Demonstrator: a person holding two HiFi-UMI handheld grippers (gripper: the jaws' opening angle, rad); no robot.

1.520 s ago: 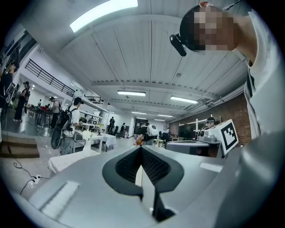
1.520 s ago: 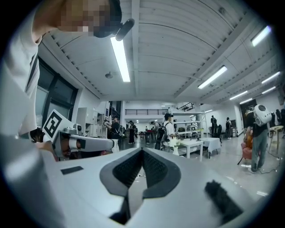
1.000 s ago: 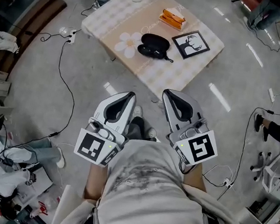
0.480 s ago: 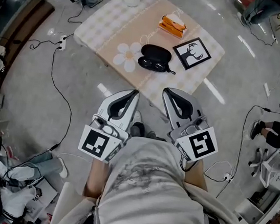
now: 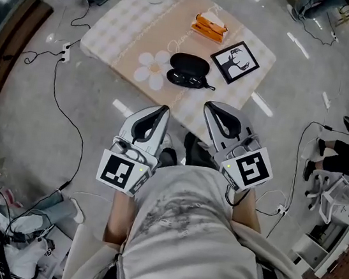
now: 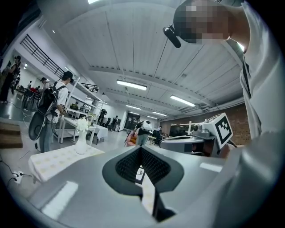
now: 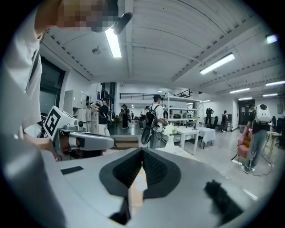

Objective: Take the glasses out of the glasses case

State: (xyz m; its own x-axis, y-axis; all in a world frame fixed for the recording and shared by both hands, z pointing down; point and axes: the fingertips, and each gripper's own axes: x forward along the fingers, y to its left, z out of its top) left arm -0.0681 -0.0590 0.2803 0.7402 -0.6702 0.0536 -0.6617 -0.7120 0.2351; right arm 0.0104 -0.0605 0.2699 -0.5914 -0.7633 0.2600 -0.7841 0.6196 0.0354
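Head view: the open black oval glasses case (image 5: 190, 63) sits on the checked-cloth worktop (image 5: 122, 28), between a black-framed deer picture (image 5: 235, 62) and a daisy print. The dark glasses (image 5: 186, 80) seem to lie in the half nearer the person. The case's long axis runs roughly side to side across the view. It's straight ahead of both grippers and well apart from them. The left gripper (image 5: 160, 113) and right gripper (image 5: 212, 110) hang over the floor short of the worktop edge, about equally far from the case, so either could go first. Left gripper view: the jaws are pressed together with nothing between them, and a white vase (image 6: 81, 139) shows off to the left, but no case. Right gripper view: same deal, jaws clenched on nothing, and the case is hidden below the gripper body.
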